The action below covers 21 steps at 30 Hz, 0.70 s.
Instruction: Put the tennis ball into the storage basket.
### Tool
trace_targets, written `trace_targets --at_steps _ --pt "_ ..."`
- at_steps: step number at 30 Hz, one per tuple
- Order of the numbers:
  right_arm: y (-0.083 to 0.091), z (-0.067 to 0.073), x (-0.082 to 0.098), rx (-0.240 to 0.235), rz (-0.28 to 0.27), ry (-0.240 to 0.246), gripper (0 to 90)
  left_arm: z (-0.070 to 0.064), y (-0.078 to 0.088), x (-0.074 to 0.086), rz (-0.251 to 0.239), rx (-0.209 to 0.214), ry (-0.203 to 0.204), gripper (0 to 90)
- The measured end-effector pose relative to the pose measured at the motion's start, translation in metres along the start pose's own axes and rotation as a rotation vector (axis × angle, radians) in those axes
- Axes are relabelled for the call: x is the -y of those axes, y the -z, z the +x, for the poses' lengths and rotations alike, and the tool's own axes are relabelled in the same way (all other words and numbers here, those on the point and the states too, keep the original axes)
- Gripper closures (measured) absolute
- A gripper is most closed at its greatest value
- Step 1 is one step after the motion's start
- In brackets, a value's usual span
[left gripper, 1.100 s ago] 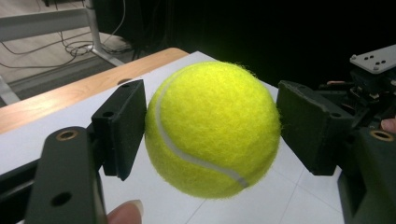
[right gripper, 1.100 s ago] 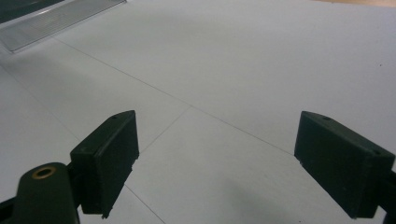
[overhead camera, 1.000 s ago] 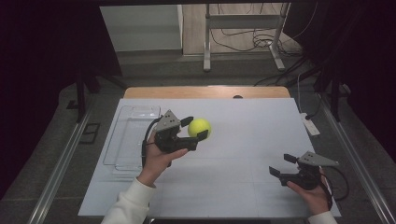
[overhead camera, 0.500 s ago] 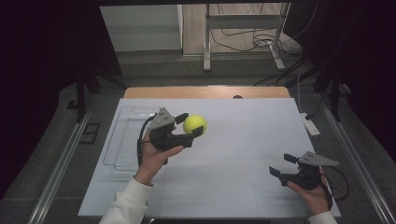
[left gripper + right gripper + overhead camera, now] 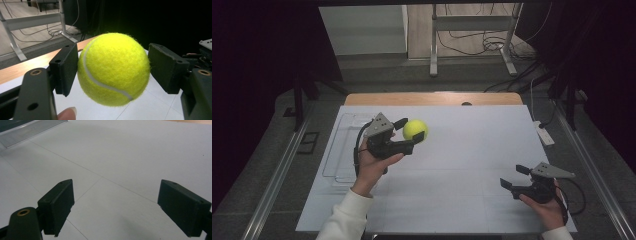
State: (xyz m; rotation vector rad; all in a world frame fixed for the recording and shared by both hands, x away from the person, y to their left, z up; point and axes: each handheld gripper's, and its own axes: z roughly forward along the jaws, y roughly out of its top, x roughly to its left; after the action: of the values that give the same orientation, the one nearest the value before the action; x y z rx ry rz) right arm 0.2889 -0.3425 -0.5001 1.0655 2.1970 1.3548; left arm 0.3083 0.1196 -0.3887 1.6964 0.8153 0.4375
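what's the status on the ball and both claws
Left claw shut on tennis ball, held above the table. Right claw open, empty, low at the near right. Clear tray sits left; nothing in the way.

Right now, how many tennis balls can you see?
1. The ball is clamped between the jaws of the left hand-held gripper, lifted above the white table, just right of the clear tray. I can see no others.

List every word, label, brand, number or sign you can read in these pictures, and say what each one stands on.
None can be read.
Tennis ball in the left gripper: a white seam, no print on the side shown.
Clear tray, white table sheet, right gripper: no lettering.
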Motion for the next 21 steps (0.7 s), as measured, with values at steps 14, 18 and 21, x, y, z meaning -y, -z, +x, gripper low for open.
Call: trace_targets --at_steps 14,18,21 --pt "0.000 0.000 0.000 0.001 0.000 -0.002 14.2 0.011 0.009 -0.002 -0.017 -0.032 0.016 28.1" --pt "0.000 0.000 0.000 0.001 -0.001 -0.002 14.1 0.016 0.013 -0.002 -0.027 -0.047 0.028 28.1" --pt "0.000 0.000 0.000 0.001 0.001 -0.001 14.1 0.019 0.015 -0.002 -0.033 -0.056 0.035 28.1"
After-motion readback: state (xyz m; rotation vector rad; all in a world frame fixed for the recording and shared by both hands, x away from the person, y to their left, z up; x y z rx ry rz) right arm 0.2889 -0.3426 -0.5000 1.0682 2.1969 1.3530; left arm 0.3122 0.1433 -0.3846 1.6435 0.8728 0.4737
